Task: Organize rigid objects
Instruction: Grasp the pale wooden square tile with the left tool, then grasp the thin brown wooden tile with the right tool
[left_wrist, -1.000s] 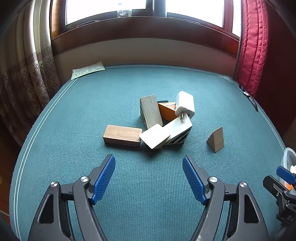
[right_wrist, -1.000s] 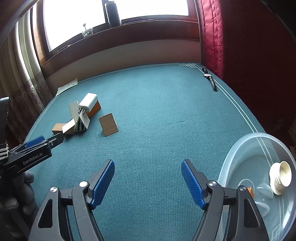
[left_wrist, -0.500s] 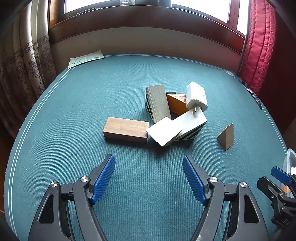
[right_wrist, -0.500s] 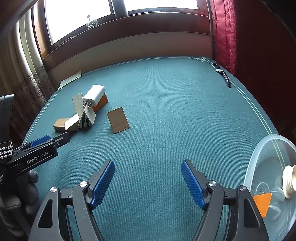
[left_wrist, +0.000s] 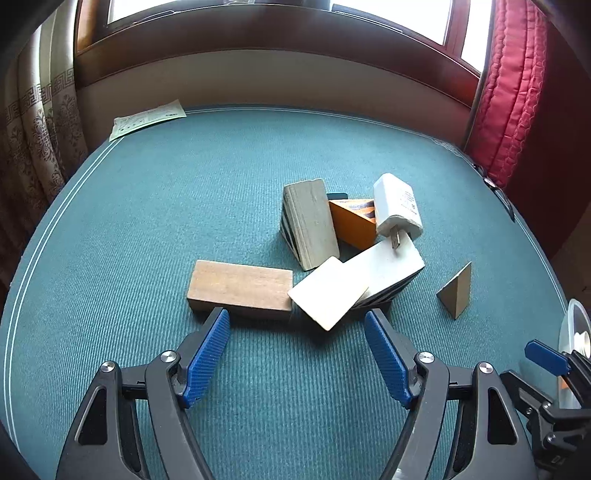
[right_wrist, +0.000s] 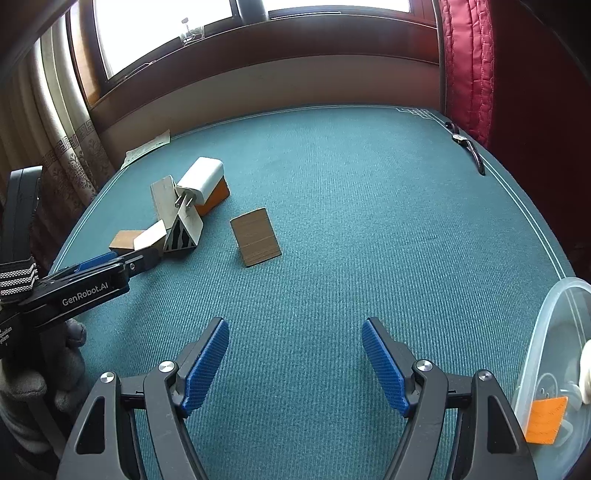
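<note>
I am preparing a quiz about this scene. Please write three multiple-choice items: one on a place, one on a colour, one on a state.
1. Where does the white charger lie?
A. alone by the window
B. on top of the heap of blocks
C. inside the clear container

2. What colour is the table cover?
A. teal
B. red
C. yellow

3. How is the left claw?
A. shut on the brown wooden block
B. shut on nothing
C. open and empty

Answers:
1. B, its prongs rest on the white slanted block and its body lies over the orange block.
2. A, the whole surface is teal.
3. C, its blue pads stand apart with only cover between them, just short of the brown wooden block.
</note>
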